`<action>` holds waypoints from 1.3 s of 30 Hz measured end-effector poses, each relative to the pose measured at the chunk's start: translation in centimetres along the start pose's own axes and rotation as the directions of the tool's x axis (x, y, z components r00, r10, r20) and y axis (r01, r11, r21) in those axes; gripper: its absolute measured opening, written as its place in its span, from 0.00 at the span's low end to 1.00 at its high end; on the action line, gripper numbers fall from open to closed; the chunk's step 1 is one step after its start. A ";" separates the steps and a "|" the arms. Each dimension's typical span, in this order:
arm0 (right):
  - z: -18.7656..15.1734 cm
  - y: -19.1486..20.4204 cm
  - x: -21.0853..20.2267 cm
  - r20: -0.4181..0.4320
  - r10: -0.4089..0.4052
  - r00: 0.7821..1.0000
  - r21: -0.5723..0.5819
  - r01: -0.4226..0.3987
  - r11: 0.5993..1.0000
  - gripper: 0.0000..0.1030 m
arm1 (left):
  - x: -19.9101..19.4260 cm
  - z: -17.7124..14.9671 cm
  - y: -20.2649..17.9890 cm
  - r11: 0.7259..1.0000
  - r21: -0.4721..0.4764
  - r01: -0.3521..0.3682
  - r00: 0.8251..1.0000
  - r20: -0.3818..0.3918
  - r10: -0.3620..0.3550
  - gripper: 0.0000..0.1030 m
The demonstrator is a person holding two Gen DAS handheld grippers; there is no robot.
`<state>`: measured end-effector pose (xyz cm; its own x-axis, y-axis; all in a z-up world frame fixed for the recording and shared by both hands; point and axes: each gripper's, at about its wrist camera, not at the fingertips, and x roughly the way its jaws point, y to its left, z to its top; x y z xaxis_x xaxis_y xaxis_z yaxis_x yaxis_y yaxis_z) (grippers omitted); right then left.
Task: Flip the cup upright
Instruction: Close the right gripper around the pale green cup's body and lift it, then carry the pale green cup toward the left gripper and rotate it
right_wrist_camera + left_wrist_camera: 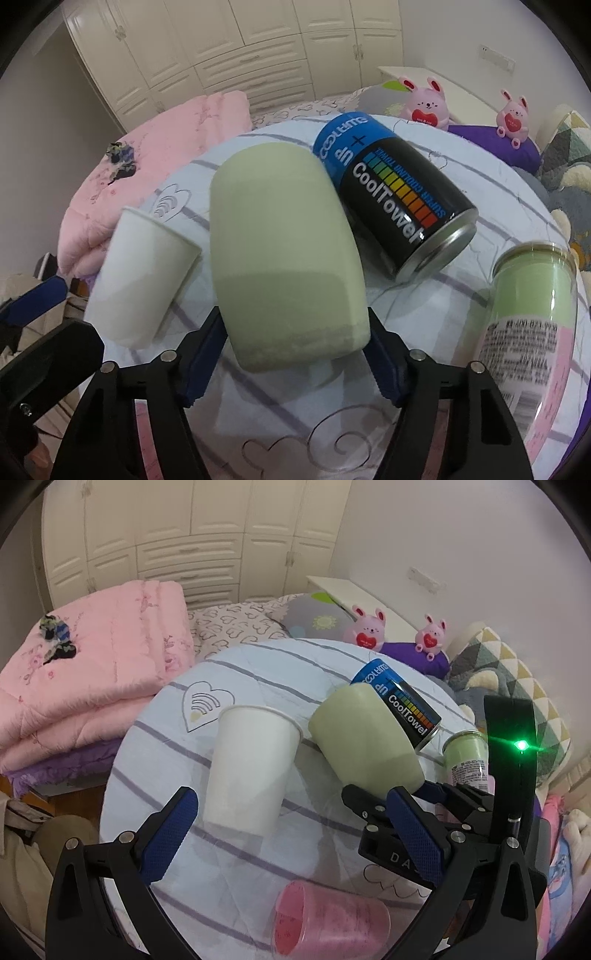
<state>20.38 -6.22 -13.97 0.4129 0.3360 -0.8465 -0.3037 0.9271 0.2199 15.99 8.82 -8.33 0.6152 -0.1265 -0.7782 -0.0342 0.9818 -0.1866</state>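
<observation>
Right fingers: the right gripper has its blue pads pressed on both sides of the pale green cup, near the cup's end closest to the camera.
Left fingers: the left gripper is spread wide, pads on either side of the white paper cup but not touching it.
Green cup: tilted, leaning against the CoolTowel can; which end is its mouth cannot be told.
Paper cup: tilted, rim on its far end, just left of the green cup.
CoolTowel can: lies slanted, blue end toward the far edge of the striped quilt.
Pink plastic cup: on its side at the quilt's near edge, mouth to the left, nothing visible inside.
Clear jar: near the right edge, green and pink contents, labelled.
Open room: bare quilt at the far-left part, around the heart pattern.
</observation>
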 end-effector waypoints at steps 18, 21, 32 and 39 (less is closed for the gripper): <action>-7.7 0.8 -5.7 -0.025 -0.039 0.999 -0.027 0.038 0.999 0.69 | -4.3 -4.5 -2.2 0.997 -0.068 0.023 0.998 -0.059 -0.027 1.00; -10.0 -0.2 -7.2 -0.020 -0.050 0.999 -0.017 0.050 0.999 0.69 | -4.8 -5.7 -3.3 0.997 -0.063 0.035 0.996 -0.075 -0.039 1.00; -16.5 -3.8 -10.6 0.035 -0.064 0.997 0.085 0.061 0.995 0.69 | -5.8 -9.6 -9.4 0.999 -0.004 0.053 0.994 -0.091 -0.053 1.00; -17.3 -5.2 -10.8 0.055 0.058 0.997 0.133 -0.065 0.989 0.79 | -6.3 -11.0 -10.3 1.000 -0.004 0.002 0.996 -0.089 -0.003 1.00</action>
<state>2.68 -17.51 -14.37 0.4412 0.3980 -0.8043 -0.2132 0.9171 0.3369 3.85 -2.07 -8.13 0.5424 -0.1411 -0.8282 -0.0359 0.9810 -0.1907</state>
